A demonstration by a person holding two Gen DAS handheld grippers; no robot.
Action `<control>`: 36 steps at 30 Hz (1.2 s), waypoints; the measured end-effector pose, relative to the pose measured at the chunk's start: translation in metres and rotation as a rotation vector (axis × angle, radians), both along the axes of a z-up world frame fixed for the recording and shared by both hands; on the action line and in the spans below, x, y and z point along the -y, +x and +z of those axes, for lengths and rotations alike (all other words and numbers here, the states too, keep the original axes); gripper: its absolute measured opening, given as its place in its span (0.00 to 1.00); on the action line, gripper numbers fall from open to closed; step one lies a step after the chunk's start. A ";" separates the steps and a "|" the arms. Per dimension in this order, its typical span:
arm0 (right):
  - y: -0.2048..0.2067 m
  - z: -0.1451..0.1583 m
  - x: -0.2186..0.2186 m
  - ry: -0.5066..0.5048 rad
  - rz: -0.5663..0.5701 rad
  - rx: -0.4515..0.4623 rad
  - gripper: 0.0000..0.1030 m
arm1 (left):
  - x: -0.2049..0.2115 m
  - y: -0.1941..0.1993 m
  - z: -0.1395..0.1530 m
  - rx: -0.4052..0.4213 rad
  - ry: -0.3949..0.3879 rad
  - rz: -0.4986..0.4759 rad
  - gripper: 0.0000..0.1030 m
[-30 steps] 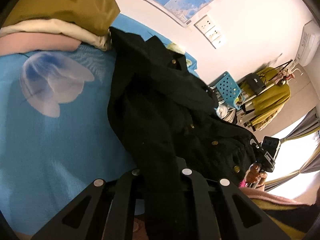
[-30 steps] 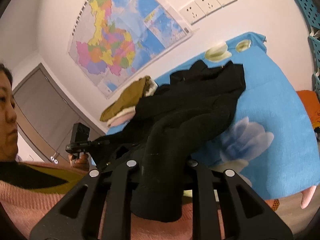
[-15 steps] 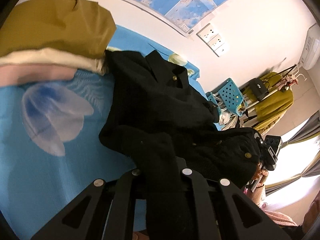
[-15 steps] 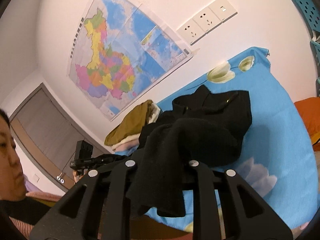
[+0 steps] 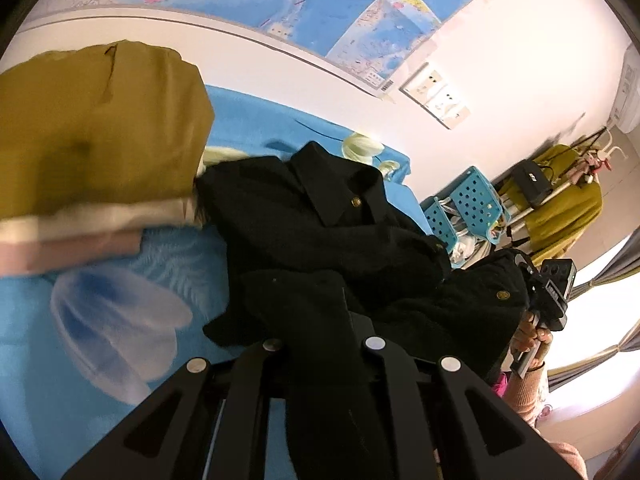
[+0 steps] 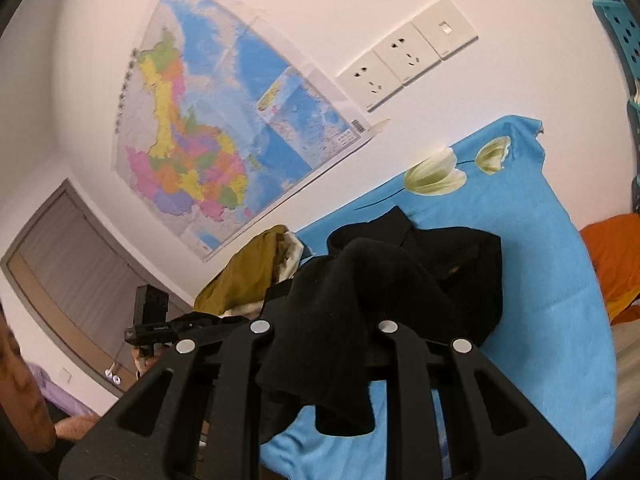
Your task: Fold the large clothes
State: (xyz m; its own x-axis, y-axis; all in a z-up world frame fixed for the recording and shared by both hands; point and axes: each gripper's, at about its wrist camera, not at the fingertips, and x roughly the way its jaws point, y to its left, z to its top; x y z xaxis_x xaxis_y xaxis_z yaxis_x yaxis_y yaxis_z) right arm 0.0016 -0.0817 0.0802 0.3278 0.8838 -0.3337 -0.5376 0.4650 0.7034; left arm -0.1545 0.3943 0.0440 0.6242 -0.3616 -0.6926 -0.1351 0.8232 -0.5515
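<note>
Both grippers' jaws apparently clamp the black coat [image 5: 328, 240].

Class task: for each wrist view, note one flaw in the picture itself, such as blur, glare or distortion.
Left wrist view: the folded pile is smeared by motion blur, and the window is blown out white. Right wrist view: sharper, but fisheye distortion bends the map.

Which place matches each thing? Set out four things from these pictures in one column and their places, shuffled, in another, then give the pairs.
Things:
1. black coat
2. mustard garment
3. map
4. sockets

Places:
A. on the wall, right of the map
B. top of the folded pile
C. on the wall above the bed
D. spread on the blue sheet, clamped in both hand-held grippers

Pairs: 1-D, 2-B, 3-C, 4-A
</note>
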 end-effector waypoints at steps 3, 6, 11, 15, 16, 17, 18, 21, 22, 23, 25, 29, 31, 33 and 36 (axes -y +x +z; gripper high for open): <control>0.022 -0.001 -0.008 -0.003 -0.008 -0.035 0.18 | -0.008 0.021 0.002 -0.028 -0.001 0.003 0.08; 0.042 -0.004 -0.015 0.000 -0.016 -0.075 0.19 | -0.015 0.041 0.003 -0.058 0.001 0.007 0.08; 0.077 -0.019 -0.024 -0.003 -0.050 -0.159 0.20 | -0.031 0.076 -0.002 -0.102 -0.023 0.028 0.10; 0.107 -0.040 -0.031 -0.036 -0.081 -0.248 0.21 | -0.046 0.105 -0.017 -0.159 -0.041 0.051 0.13; 0.114 -0.046 -0.034 -0.050 -0.086 -0.269 0.21 | -0.048 0.111 -0.022 -0.174 -0.041 0.049 0.13; 0.120 -0.053 -0.035 -0.059 -0.094 -0.294 0.21 | -0.051 0.118 -0.028 -0.192 -0.045 0.052 0.13; 0.125 -0.060 -0.037 -0.068 -0.097 -0.312 0.21 | -0.054 0.124 -0.034 -0.212 -0.055 0.060 0.13; 0.138 -0.075 -0.041 -0.081 -0.115 -0.357 0.24 | -0.063 0.139 -0.049 -0.253 -0.081 0.073 0.13; 0.141 -0.079 -0.041 -0.083 -0.119 -0.368 0.24 | -0.065 0.142 -0.053 -0.263 -0.092 0.080 0.13; 0.144 -0.084 -0.043 -0.083 -0.126 -0.382 0.25 | -0.069 0.146 -0.059 -0.278 -0.109 0.088 0.13; 0.151 -0.089 -0.045 -0.085 -0.140 -0.410 0.28 | -0.073 0.153 -0.068 -0.295 -0.134 0.105 0.13; 0.157 -0.095 -0.046 -0.025 -0.154 -0.445 0.52 | -0.081 0.164 -0.085 -0.333 -0.176 0.137 0.13; 0.155 -0.094 -0.047 0.017 -0.157 -0.443 0.64 | -0.083 0.167 -0.091 -0.339 -0.206 0.146 0.13; 0.151 -0.087 -0.050 -0.014 -0.167 -0.396 0.66 | -0.087 0.168 -0.096 -0.342 -0.233 0.156 0.13; 0.142 -0.076 -0.046 0.026 -0.178 -0.348 0.71 | -0.092 0.168 -0.102 -0.338 -0.266 0.167 0.14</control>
